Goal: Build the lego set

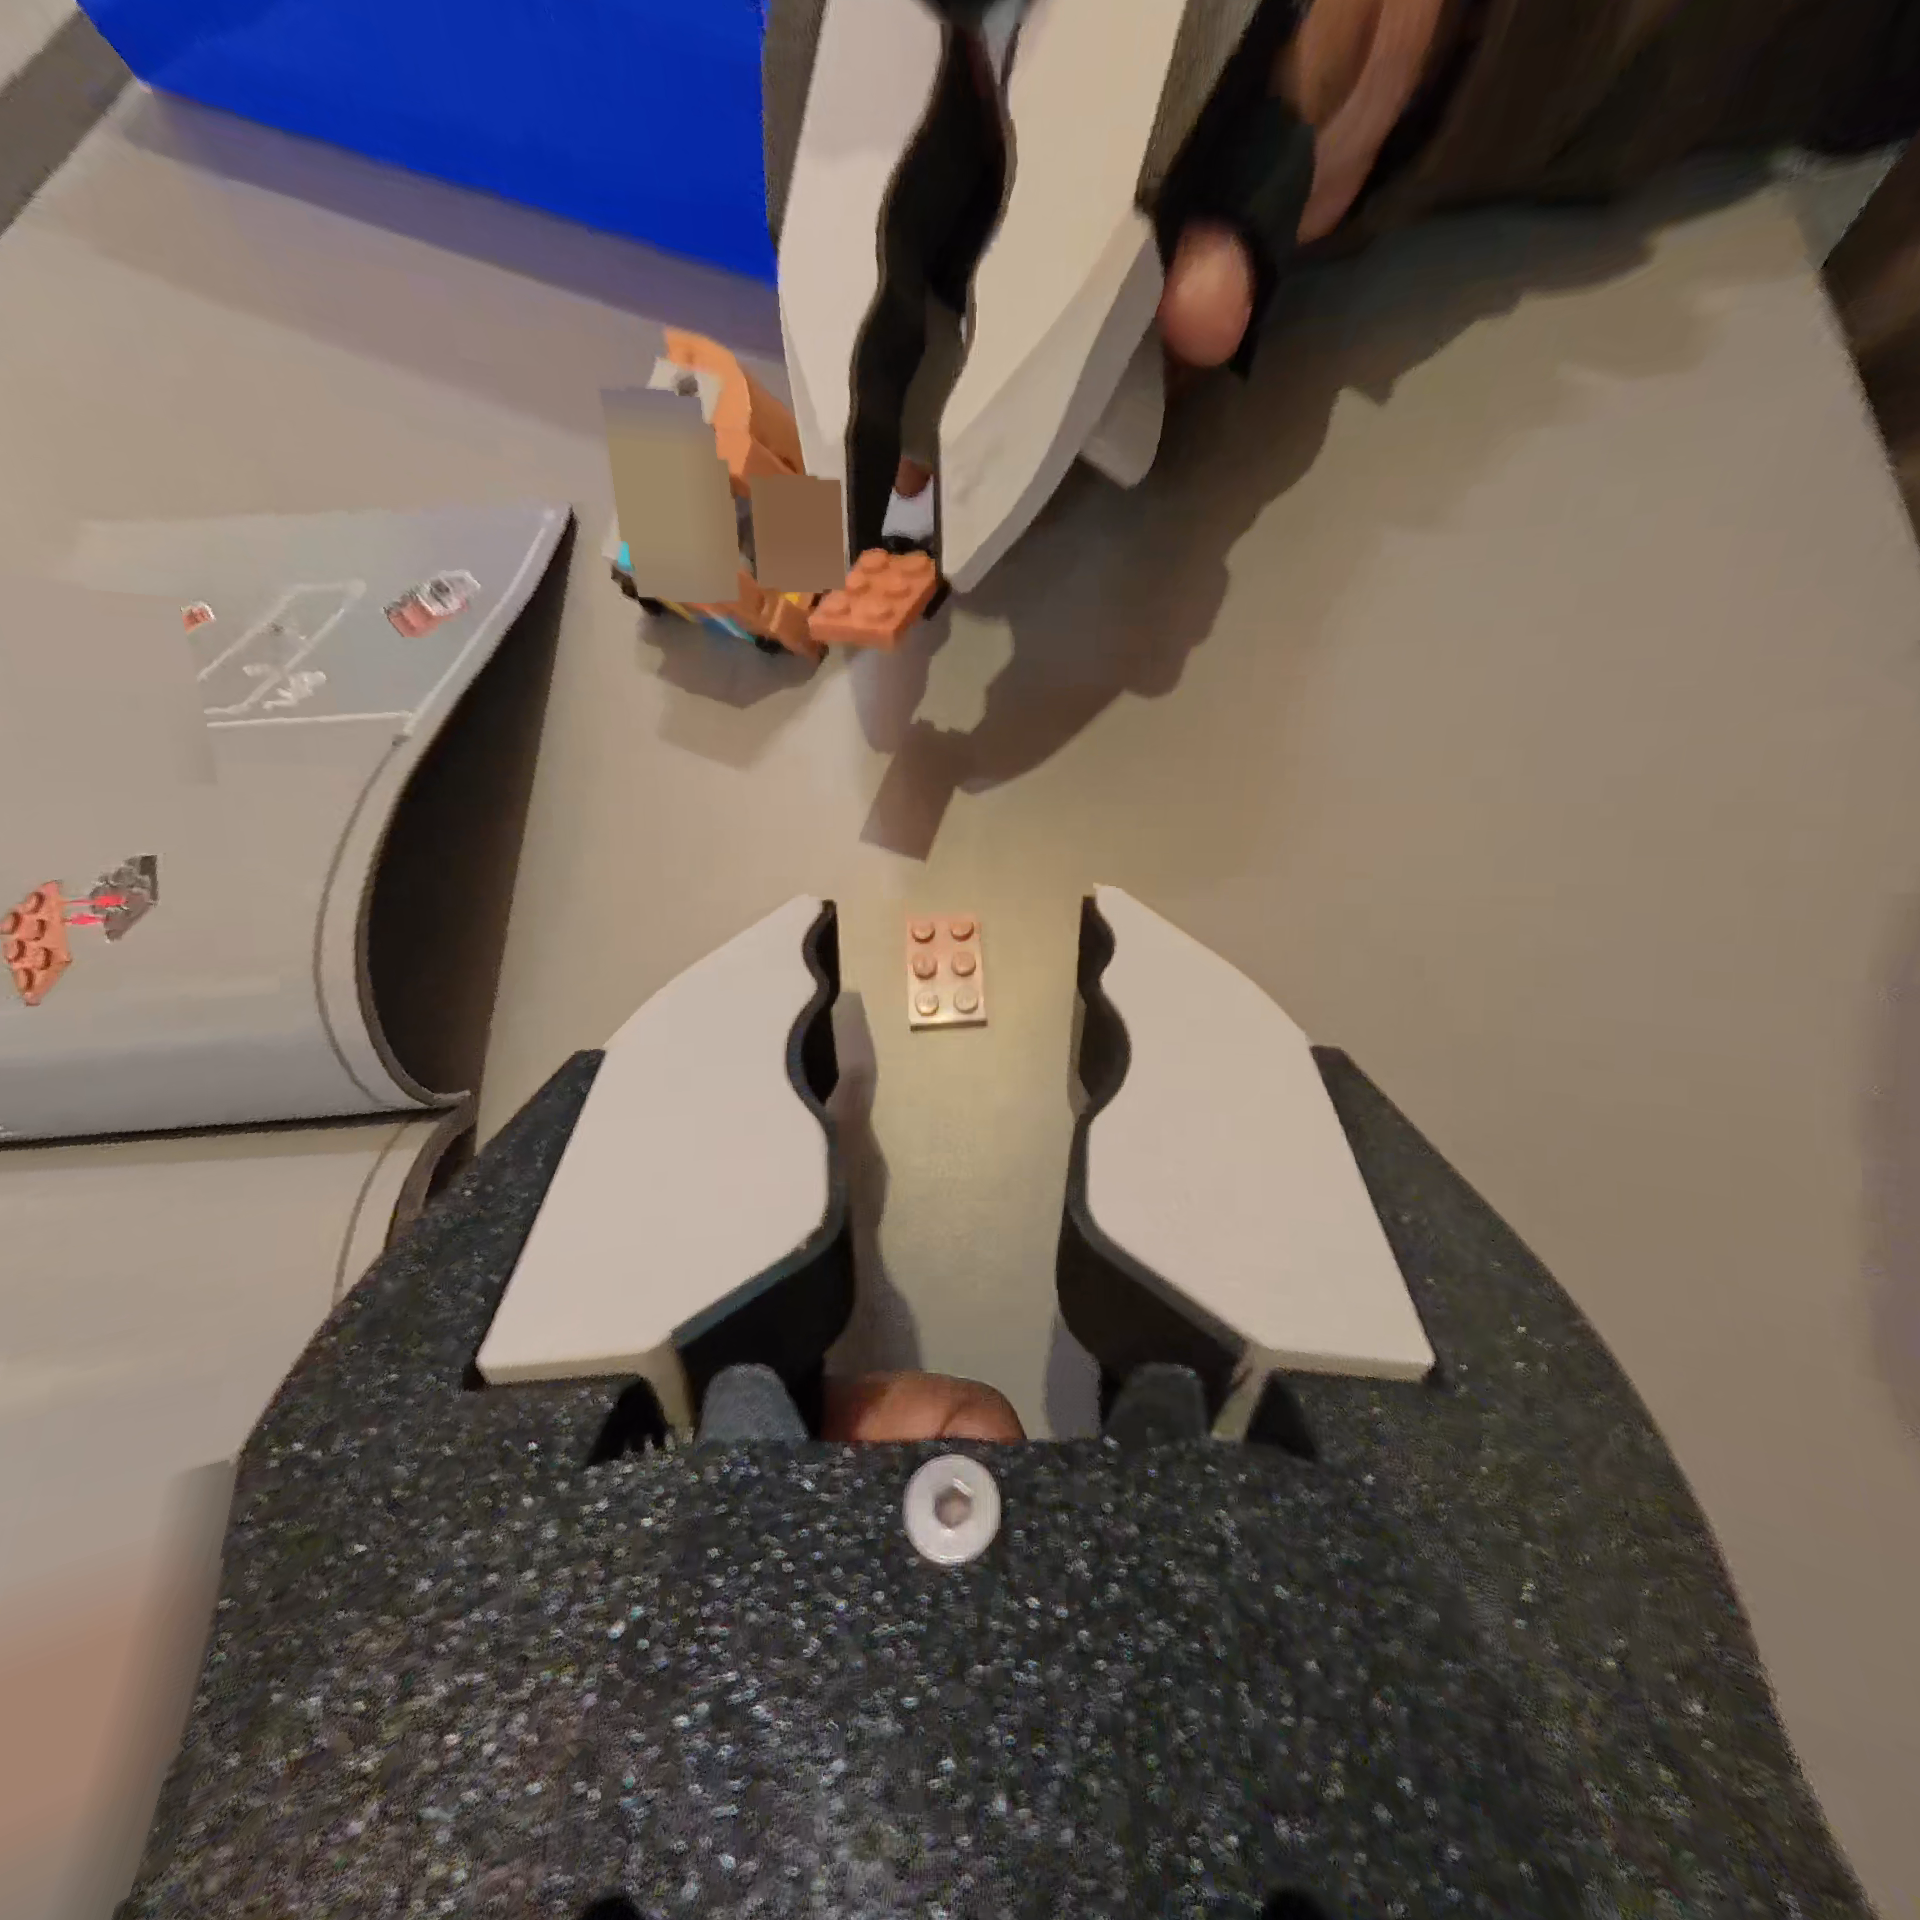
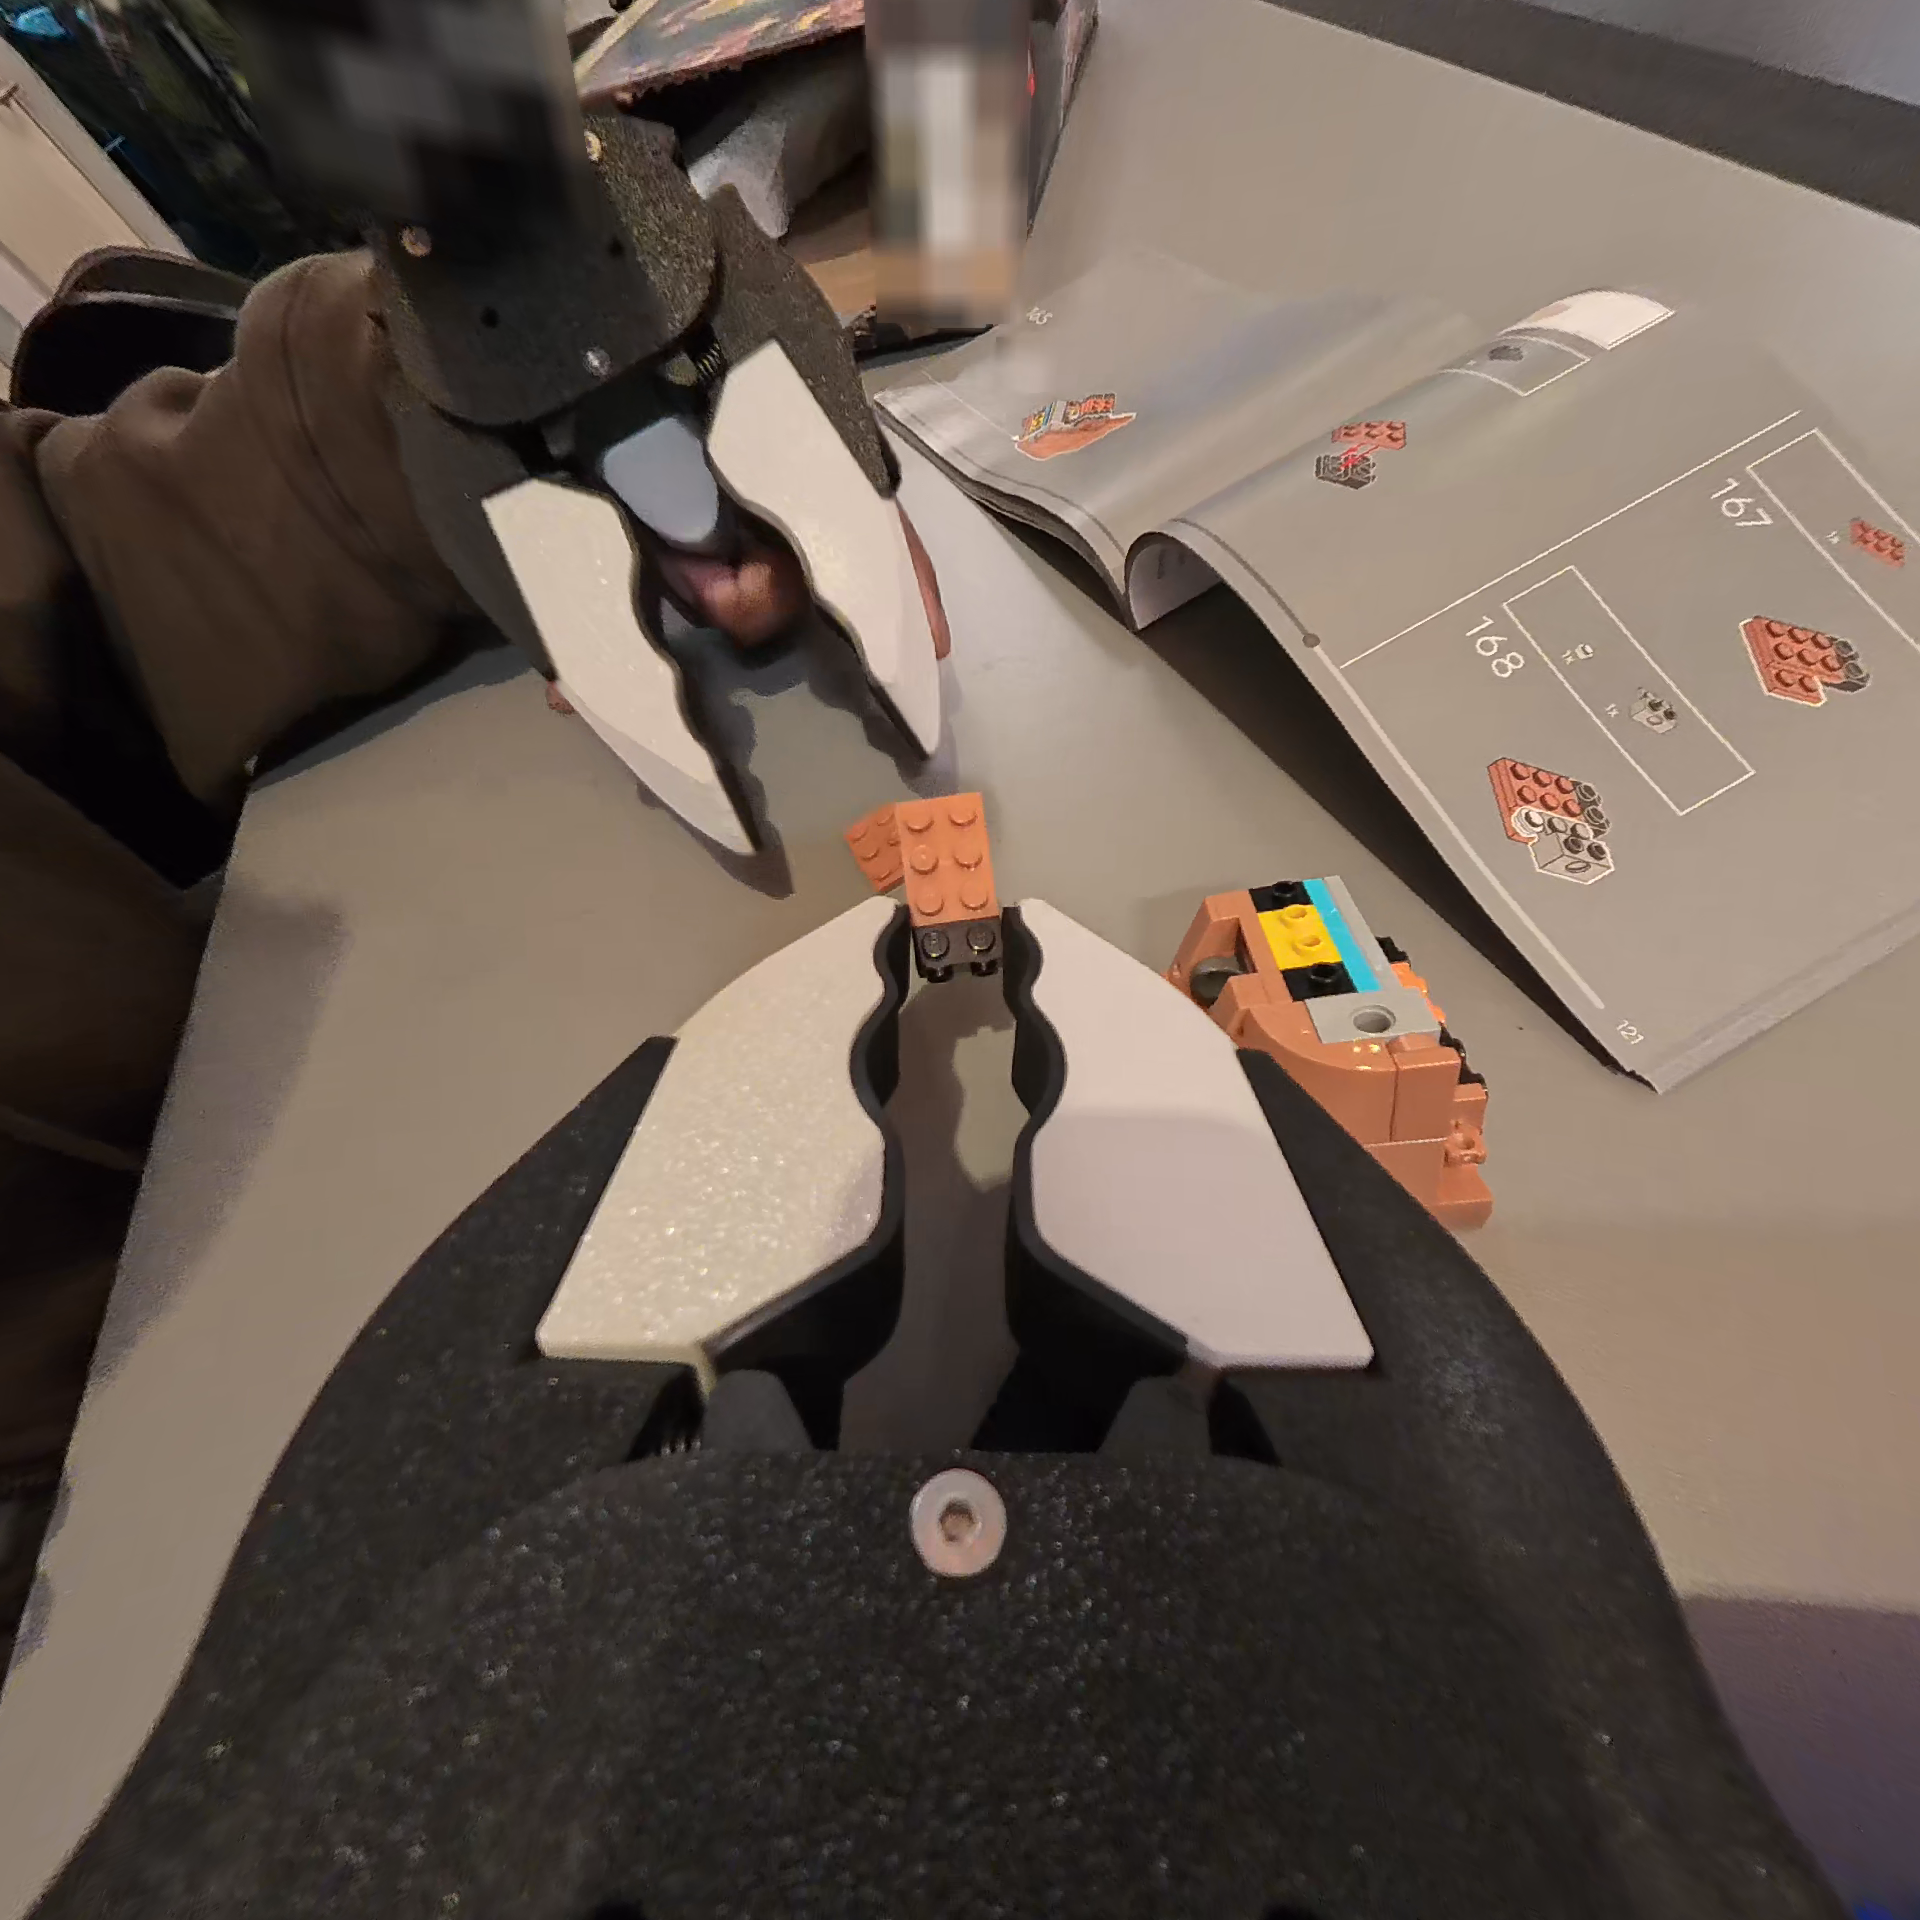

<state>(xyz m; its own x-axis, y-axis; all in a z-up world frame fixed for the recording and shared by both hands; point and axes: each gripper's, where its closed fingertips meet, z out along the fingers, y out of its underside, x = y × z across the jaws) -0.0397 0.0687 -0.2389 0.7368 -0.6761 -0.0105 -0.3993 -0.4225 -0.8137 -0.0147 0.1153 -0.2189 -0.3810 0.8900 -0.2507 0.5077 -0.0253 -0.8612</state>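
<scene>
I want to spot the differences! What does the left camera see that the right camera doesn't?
Only the left view shows the small tan plate lying flat between the open left claw, and a blue box. Only the right view shows the model's yellow and teal bricks. Both show the right claw gripping the orange piece, the booklet and the table.

Each camera sits on its own gripper and looks down along the two fingers at the grey table (image 1: 1455, 727), from close up. The two cameras face each other. Both see the brown lego model (image 2: 1340, 1029) and the open instruction booklet (image 2: 1507, 582).
</scene>
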